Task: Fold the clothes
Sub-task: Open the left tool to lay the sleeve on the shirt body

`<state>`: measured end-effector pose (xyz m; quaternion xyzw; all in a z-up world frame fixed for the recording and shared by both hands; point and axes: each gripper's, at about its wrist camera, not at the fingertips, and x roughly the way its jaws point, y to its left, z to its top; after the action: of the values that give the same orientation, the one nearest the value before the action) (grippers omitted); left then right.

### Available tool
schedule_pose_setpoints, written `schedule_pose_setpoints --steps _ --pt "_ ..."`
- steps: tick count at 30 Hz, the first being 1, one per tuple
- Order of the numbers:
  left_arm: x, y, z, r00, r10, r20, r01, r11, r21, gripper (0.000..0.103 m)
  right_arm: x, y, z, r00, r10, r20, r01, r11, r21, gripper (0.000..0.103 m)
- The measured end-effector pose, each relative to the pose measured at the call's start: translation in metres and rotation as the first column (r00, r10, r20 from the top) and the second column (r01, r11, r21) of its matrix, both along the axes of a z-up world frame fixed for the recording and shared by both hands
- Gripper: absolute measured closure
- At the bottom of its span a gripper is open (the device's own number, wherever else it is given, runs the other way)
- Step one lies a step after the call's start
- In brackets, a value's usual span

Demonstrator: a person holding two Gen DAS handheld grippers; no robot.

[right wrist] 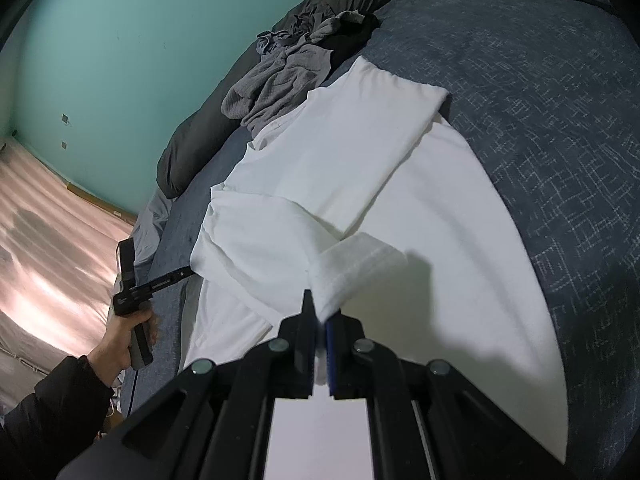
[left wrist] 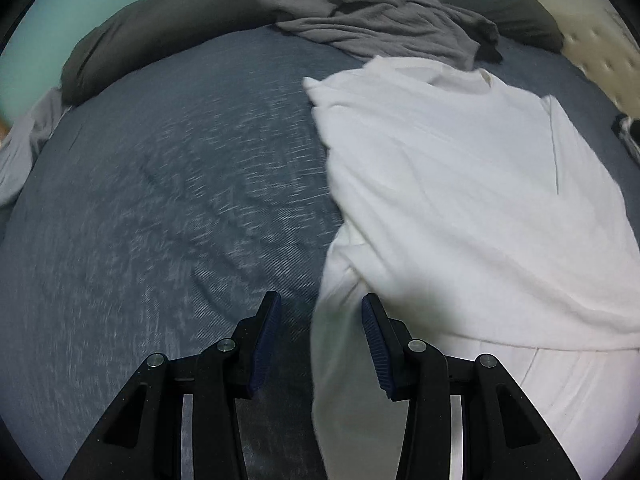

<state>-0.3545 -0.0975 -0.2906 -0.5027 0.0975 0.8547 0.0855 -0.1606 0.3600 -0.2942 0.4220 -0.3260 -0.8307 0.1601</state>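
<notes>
The white shirt [right wrist: 400,184] is soft matt cloth; the grey garment [left wrist: 384,20] is crinkled fabric. The bed [left wrist: 160,184] cover is coarse blue weave. Each gripper [left wrist: 320,320] is matt black plastic.

No text, label, brand or number is showing legibly in either view. Two small marks are sitting on the teal wall [right wrist: 120,40] at about nine o'clock, possibly fixtures, too small to read.

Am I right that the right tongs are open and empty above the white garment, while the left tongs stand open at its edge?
Not quite: in the right wrist view the right tongs are shut on a fold of the white garment. The left tongs do stand open at its edge.
</notes>
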Motion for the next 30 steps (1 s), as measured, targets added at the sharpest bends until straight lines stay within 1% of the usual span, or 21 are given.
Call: schedule_pose_setpoints --steps 3,5,7,8,9,13,15,18,23,25,27,30 --pt "-0.007 0.002 -0.004 1.000 0.001 -0.004 -0.001 1.000 0.006 0.059 0.001 0.001 -0.001 1.000 -0.001 0.005 0.001 1.000 -0.003 0.100" --pt "-0.010 0.002 -0.007 1.000 0.002 0.000 -0.002 1.000 0.021 0.068 0.001 0.001 -0.002 1.000 -0.002 0.008 0.002 1.000 -0.004 0.100" --pt "-0.010 0.001 -0.006 1.000 0.004 -0.009 -0.004 1.000 0.031 0.088 0.002 0.001 -0.003 1.000 -0.001 0.007 0.001 1.000 0.001 0.100" --pt "-0.010 0.001 -0.005 1.000 0.007 -0.018 -0.006 0.999 0.035 0.093 0.002 0.001 -0.002 1.000 -0.003 0.005 0.003 1.000 0.005 0.100" --pt "-0.009 0.000 -0.004 1.000 0.012 -0.027 -0.011 0.999 0.040 0.095 0.003 0.001 -0.001 1.000 -0.006 0.004 0.006 1.000 0.009 0.100" --pt "-0.002 -0.013 0.005 0.995 0.074 -0.065 -0.068 0.994 0.082 0.097 0.007 0.002 0.002 1.000 -0.020 0.010 0.020 1.000 0.009 0.099" --pt "0.000 -0.021 0.008 0.991 0.106 -0.076 -0.098 0.989 0.108 0.098 0.009 -0.001 0.003 1.000 -0.010 0.023 0.009 1.000 0.017 0.099" --pt "-0.004 -0.042 0.000 0.986 0.164 -0.023 -0.157 0.969 0.191 0.098 0.012 -0.007 0.001 0.999 0.003 0.046 -0.005 0.999 0.033 0.099" --pt "-0.007 -0.046 -0.007 0.986 0.165 0.009 -0.163 0.962 0.220 0.098 0.016 -0.008 -0.009 0.996 0.001 0.089 -0.006 0.998 0.055 0.099" --pt "-0.009 -0.047 -0.008 0.986 0.166 0.019 -0.166 0.959 0.230 0.097 0.016 -0.008 -0.013 0.994 0.006 0.113 -0.011 0.999 0.041 0.099" --pt "-0.009 -0.048 -0.008 0.987 0.160 0.025 -0.162 0.959 0.234 0.095 0.017 -0.007 -0.016 0.990 0.013 0.139 -0.016 1.000 0.022 0.096" --pt "-0.009 -0.050 -0.006 0.988 0.153 0.031 -0.156 0.957 0.244 0.094 0.021 -0.005 -0.017 0.985 0.019 0.173 -0.022 1.000 0.014 0.095"
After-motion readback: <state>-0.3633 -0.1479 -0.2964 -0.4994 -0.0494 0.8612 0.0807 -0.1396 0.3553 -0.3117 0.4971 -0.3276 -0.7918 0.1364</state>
